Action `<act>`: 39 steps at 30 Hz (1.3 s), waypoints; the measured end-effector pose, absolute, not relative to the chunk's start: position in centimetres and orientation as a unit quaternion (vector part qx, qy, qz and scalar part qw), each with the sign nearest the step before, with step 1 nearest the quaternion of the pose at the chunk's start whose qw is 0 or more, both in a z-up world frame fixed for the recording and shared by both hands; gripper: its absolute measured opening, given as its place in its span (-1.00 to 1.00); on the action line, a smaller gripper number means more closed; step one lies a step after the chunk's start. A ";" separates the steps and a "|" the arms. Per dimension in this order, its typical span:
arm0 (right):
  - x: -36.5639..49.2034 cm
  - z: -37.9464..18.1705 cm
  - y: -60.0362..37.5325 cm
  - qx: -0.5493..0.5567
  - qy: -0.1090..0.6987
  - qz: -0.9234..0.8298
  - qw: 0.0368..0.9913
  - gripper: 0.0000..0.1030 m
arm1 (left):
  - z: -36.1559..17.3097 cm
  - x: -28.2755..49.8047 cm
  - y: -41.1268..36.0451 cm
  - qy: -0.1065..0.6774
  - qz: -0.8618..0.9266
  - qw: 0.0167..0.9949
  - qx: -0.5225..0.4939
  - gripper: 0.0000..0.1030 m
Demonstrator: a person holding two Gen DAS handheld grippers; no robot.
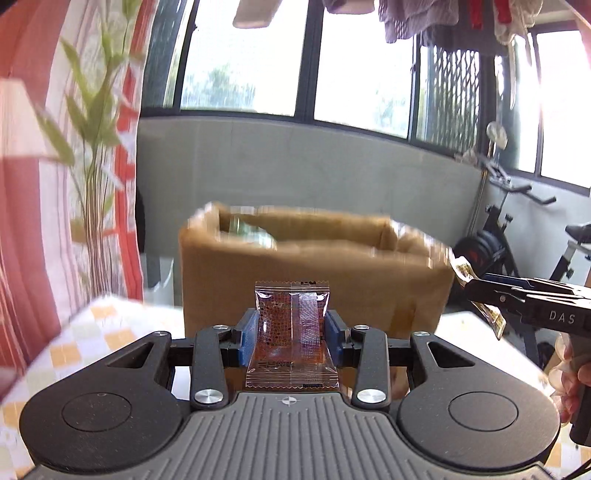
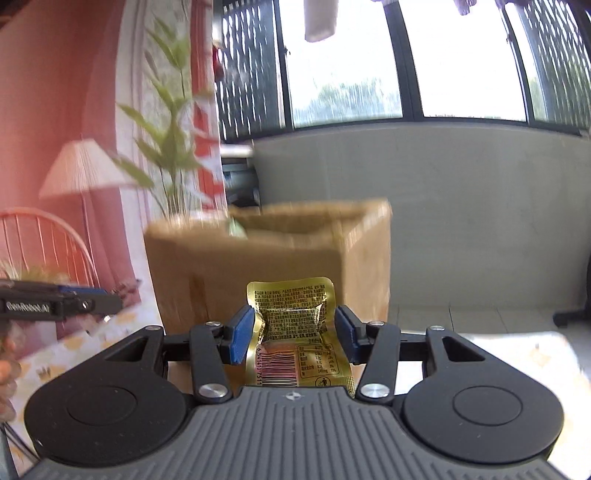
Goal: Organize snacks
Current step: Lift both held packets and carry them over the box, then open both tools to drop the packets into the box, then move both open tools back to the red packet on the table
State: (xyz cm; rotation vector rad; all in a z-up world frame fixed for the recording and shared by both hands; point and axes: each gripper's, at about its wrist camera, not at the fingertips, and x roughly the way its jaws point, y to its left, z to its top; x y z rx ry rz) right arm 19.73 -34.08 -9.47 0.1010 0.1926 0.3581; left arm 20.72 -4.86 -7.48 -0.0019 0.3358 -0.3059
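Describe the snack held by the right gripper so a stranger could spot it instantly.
Start at the open cardboard box on the checked tablecloth. In front of it, the right gripper pinches a crinkled gold foil packet between blue fingers. Its barcode and black print distinguish it from the clear orange-patterned packet in the left gripper.

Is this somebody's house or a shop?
Most likely a home, maybe an enclosed balcony or sunroom. Laundry hangs above big windows, an exercise bike stands in the corner, and a floor lamp and a leafy plant stand by a pink wall.
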 end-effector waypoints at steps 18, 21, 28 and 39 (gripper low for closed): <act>35.2 -6.2 -31.3 0.041 0.179 0.108 0.977 0.10 | -3.8 38.0 -12.5 0.206 -0.192 0.959 0.034 0.09; 34.2 -6.0 -31.6 0.035 0.170 0.118 0.978 0.10 | -4.5 37.8 -12.0 0.211 -0.191 0.958 0.027 0.19; 30.0 -6.6 -32.4 0.018 0.170 0.129 0.977 0.10 | -4.5 34.7 -9.4 0.203 -0.208 0.957 0.026 0.20; 21.8 -8.2 -31.6 0.033 0.151 0.139 0.978 0.11 | -6.3 27.2 -4.4 0.233 -0.242 0.942 -0.009 0.19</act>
